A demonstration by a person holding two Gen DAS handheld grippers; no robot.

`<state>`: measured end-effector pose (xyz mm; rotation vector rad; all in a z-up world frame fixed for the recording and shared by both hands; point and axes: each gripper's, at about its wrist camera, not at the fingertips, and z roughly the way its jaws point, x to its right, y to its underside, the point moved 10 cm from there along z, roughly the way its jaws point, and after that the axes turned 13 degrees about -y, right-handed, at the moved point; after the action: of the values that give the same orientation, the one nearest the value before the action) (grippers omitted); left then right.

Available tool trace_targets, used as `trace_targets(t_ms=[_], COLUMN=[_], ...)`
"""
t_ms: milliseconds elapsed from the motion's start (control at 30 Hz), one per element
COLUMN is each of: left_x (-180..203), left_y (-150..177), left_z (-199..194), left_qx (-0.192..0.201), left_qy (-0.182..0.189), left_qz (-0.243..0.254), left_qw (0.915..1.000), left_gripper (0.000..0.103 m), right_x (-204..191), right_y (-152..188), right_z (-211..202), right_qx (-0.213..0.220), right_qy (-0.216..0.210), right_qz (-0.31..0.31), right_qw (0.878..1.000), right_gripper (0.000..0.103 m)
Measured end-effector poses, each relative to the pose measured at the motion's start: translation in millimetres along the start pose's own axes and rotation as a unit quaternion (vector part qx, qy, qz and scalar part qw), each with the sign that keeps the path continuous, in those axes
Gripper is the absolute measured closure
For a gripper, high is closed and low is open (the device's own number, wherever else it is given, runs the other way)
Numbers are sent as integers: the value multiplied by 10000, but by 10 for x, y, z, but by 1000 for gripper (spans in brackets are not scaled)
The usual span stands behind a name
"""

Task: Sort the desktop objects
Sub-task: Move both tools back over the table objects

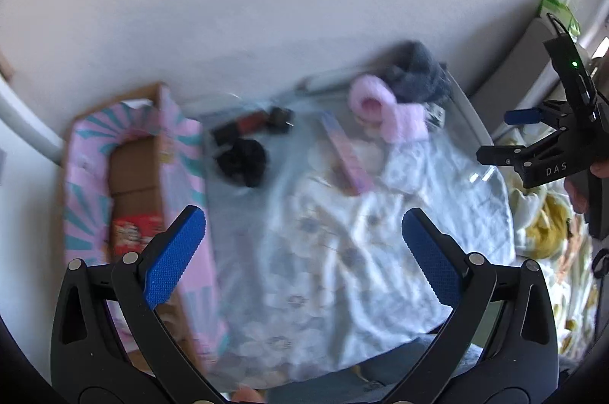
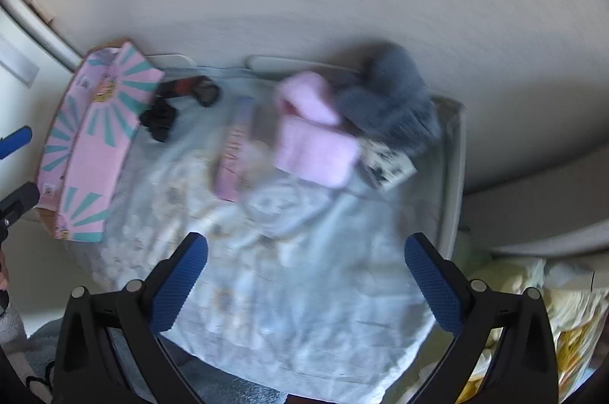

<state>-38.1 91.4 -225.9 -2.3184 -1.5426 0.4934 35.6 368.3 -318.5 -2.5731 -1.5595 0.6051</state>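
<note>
Both views are blurred. A small table [image 1: 243, 244] [image 2: 453, 145] covered by a pale floral cloth stands against the wall. On it lie pink fuzzy socks [image 1: 384, 110] [image 2: 316, 141], a dark grey fuzzy item [image 1: 418, 69] [image 2: 392, 88], a flat pink packet [image 1: 346, 156] [image 2: 232, 156], a black scrunchie [image 1: 241, 160] [image 2: 160, 118] and a small black-and-red item [image 1: 259, 122] [image 2: 190, 88]. At the left stands an open pink and teal box [image 1: 179, 145] [image 2: 95, 145]. My left gripper [image 1: 304, 255] hovers open over the table's front. My right gripper [image 2: 306, 282] [image 1: 514, 133] is open too, holding nothing.
A red packet [image 1: 137, 232] lies inside the box. White wall rises right behind the table. Yellow patterned bedding [image 1: 548, 225] [image 2: 533, 308] lies to the right of the table. A hand [image 1: 578, 190] holds the right gripper at the right edge.
</note>
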Motion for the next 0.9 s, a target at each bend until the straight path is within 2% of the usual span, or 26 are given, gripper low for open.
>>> trace_targets(t_ms=[100,167,300,400,533,600,767,900], left_x=[161,258,510,616,743,786,823,812], left_y=[1,-32,-116,-181,-264,-261,-214,-160], left_z=[182,290,574,809,1167,1329,1614,1749], left_qx=[-194,-260,-344,-375,-335,-350,-371,-404], left_qy=[23,33,297,204,-58,-149,-232,-259], left_qz=[21,-18,-143,-286,-394,-417,-570,-694], left_qw=[9998,9997,9989,9987,9986,9984,9974,9964], left_gripper=[0,0,0,0,2,12,15,15], right_x=[59,130,410,518,686,763,930,1020], right_y=[36,40,9,-77,-286,-394,-599,-690], right_z=[-34,-50,7,128,265,309,413,457], right_qx=[151,200,138,32,249,444,733,887], right_qy=[-81,67,400,301,188,114,128,358], right_qz=[-98,-159,-109,-235,-255,-239,-268,-429], right_qw=[9998,9997,9990,9993,9992,9987,9969,9945], right_gripper=[0,0,0,0,0,0,0,0])
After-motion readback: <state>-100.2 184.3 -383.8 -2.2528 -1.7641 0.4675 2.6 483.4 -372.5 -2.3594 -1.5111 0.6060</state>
